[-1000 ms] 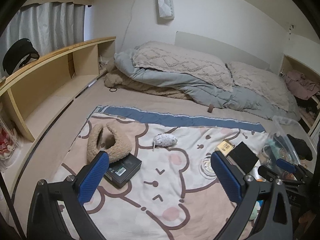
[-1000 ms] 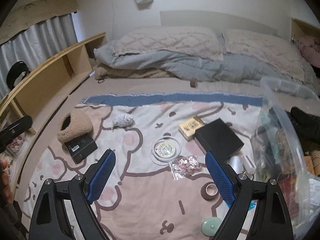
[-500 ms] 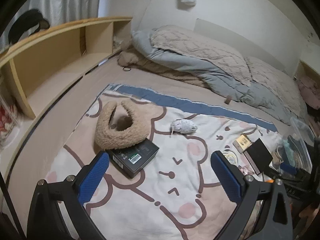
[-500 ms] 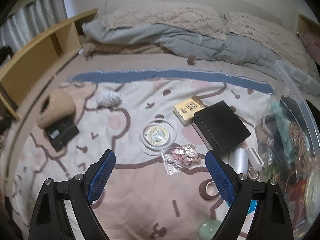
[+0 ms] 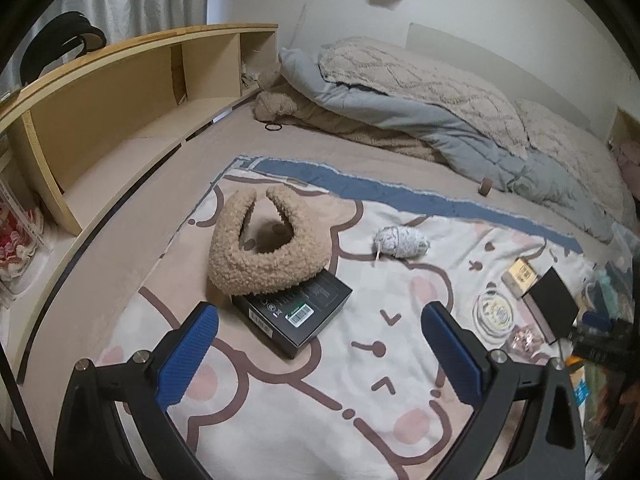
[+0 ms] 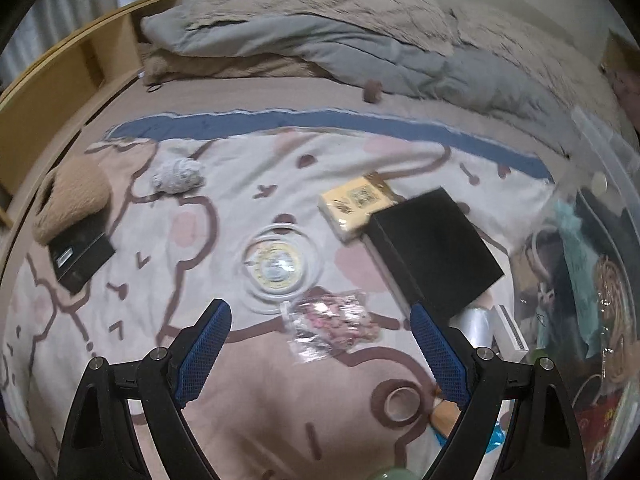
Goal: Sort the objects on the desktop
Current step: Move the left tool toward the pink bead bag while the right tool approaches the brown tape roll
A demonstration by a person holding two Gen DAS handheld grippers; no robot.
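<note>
Loose objects lie on a bear-print blanket (image 5: 360,420) on a bed. My left gripper (image 5: 320,344) is open and empty, just short of a black box (image 5: 296,314) with a fuzzy tan headband (image 5: 264,256) resting on its far edge. A grey yarn ball (image 5: 402,242) lies beyond. My right gripper (image 6: 320,348) is open and empty, over a clear bag of pink bits (image 6: 334,324). Ahead of it are a clear round spool case (image 6: 280,266), a yellow box (image 6: 358,204) and a large black box (image 6: 434,252). A tape roll (image 6: 400,402) lies near its right finger.
A clear plastic bin (image 6: 592,280) full of items stands at the right. A wooden shelf unit (image 5: 120,92) runs along the left. A folded quilt and pillows (image 5: 420,92) lie at the back, with a small brown roll (image 5: 486,186) before them.
Both grippers moved forward and lower toward the blanket. The left one closed in on the black box and headband. The right one closed in on the bag and spool case. Jaws stayed open.
</note>
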